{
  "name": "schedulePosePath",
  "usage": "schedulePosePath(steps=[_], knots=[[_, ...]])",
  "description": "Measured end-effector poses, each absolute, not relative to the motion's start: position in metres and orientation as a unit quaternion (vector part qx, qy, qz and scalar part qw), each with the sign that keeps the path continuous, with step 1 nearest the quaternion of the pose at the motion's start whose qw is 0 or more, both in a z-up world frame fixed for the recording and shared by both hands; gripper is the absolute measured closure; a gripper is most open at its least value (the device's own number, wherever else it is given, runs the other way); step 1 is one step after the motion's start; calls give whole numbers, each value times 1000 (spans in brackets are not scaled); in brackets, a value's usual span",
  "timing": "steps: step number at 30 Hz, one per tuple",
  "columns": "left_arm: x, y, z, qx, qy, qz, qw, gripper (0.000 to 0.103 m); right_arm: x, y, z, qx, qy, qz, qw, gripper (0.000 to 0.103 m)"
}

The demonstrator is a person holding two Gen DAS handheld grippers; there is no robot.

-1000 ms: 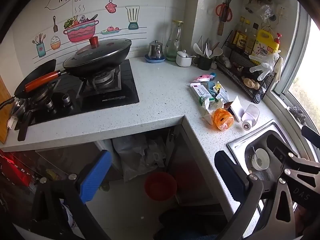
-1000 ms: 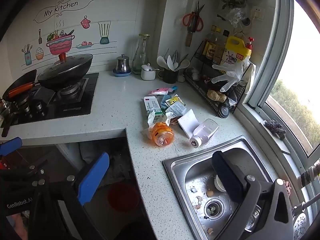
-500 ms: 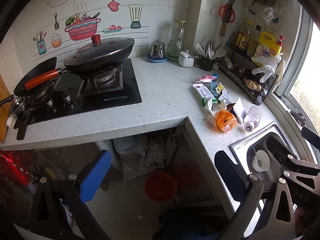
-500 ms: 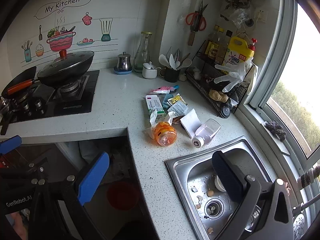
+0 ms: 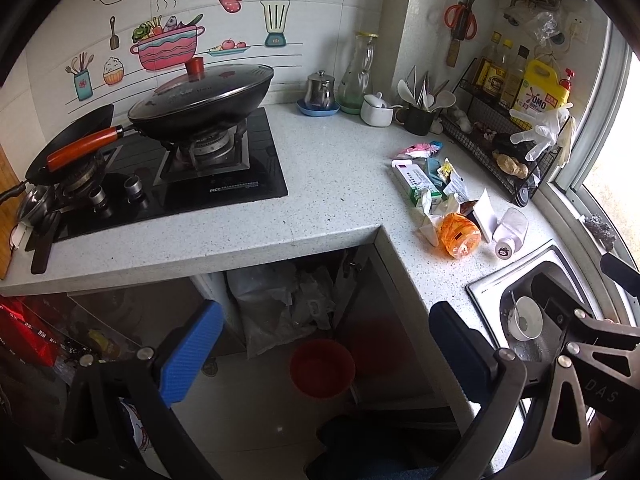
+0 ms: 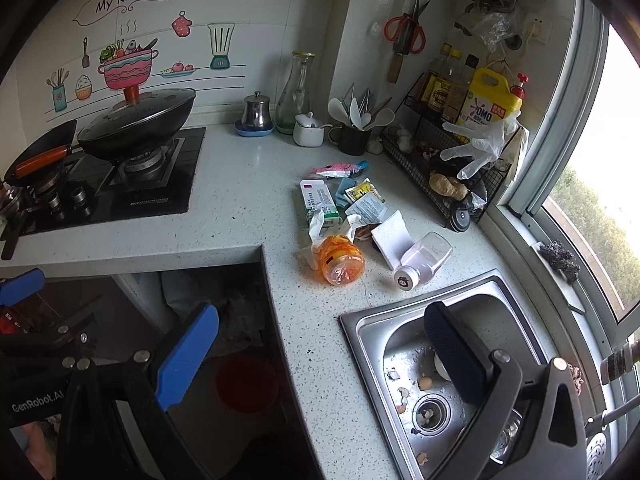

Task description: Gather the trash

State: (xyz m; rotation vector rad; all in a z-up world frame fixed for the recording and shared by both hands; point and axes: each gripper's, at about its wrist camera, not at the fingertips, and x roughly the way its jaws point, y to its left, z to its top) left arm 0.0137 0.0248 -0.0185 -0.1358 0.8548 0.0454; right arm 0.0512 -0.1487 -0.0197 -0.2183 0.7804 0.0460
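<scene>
Both the left gripper point(image 5: 324, 340) and right gripper point(image 6: 320, 344) hang spread and empty, short of the trash pile point(image 6: 352, 216) by the counter's point(image 6: 248, 184) sink-side edge. The crushed orange bottle point(image 6: 340, 258) looks likely to roll off if nudged.

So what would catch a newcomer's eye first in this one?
Probably the litter heap on the counter beside the sink: a crushed orange bottle, a tipped clear jar and a white-green carton among wrappers. Next, the lidded black wok on the stove at left. Both grippers, left and right, hover open and empty.
</scene>
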Motion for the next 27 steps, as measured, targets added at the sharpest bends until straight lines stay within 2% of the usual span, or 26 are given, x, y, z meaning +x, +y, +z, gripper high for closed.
schedulePosePath(steps=[27], knots=[[19,40,-38,-69,436,8,897,1,56,-140,-35,-121,404,32,906,0]])
